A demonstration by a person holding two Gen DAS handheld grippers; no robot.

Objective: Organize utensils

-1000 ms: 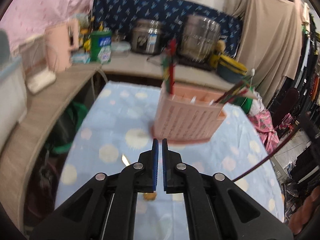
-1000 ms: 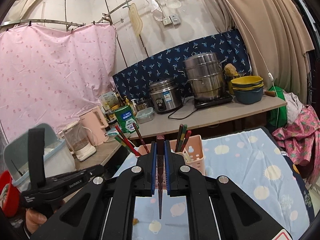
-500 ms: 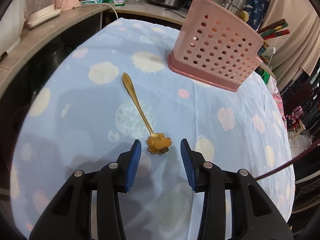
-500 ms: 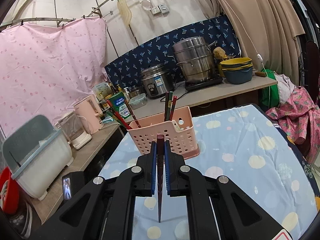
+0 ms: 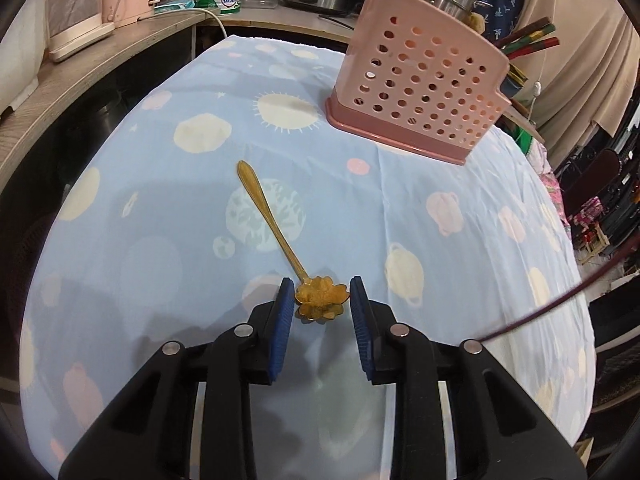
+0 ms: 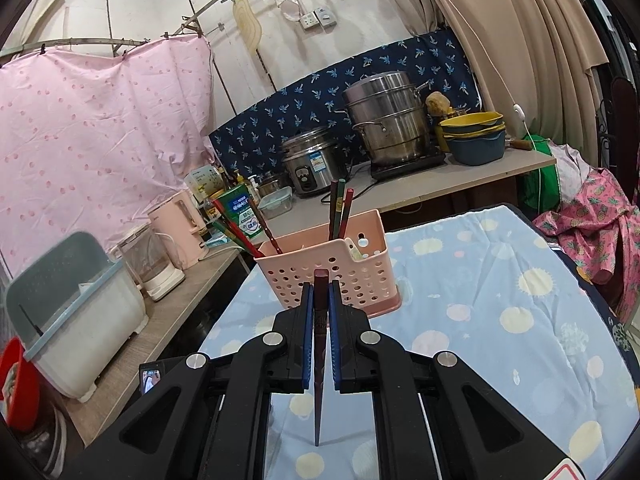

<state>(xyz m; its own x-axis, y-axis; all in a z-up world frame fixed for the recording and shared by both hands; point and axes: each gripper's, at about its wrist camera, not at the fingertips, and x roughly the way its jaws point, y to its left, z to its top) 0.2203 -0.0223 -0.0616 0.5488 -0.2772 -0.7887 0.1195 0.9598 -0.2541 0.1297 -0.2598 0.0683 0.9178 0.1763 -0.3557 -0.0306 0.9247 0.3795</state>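
On the desk, the left gripper [image 5: 319,300] has come down from above the basket [image 5: 416,92] to the cloth [image 5: 420,220], and its jaws, which spread a moment ago, are closing around the flower-shaped bowl of the gold spoon [image 5: 276,236], pads just beside it, not yet pressing. The right gripper [image 6: 320,300] stays clamped on a dark chopstick [image 6: 319,360], held in front of the basket. The spoon's pick-up looks imminent; both pieces still have to go into the basket.

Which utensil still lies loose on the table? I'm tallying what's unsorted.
The gold spoon with the flower-shaped bowl; the other chopsticks stand in the pink basket.
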